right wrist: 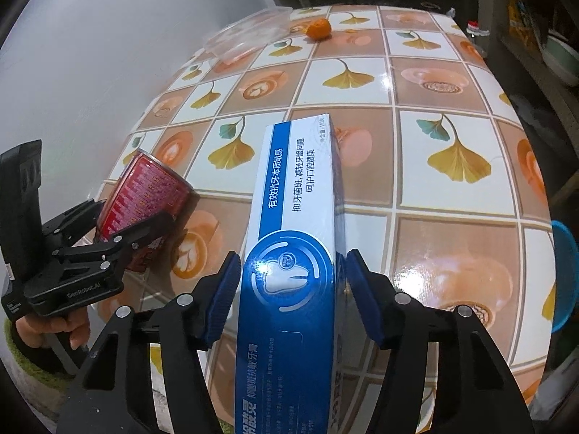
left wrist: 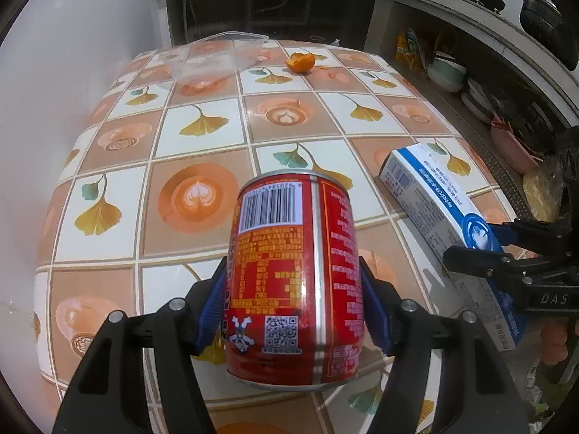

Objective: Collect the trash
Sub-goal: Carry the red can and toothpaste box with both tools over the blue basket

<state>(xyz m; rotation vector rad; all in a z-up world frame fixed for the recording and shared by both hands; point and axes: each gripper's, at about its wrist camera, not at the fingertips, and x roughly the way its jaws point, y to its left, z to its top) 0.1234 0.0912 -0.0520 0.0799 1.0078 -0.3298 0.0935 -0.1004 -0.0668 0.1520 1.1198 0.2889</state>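
Your left gripper (left wrist: 293, 311) has its jaws clamped on the red can (left wrist: 295, 278), low centre of frame, on the table (left wrist: 202, 123); your right gripper (right wrist: 289, 296) straddles the blue box (right wrist: 296, 224), left pad a hair off; squeeze fully, then lift both straight up; count one can, one box, one orange peel (left wrist: 299, 62), one clear tub (left wrist: 213, 58).
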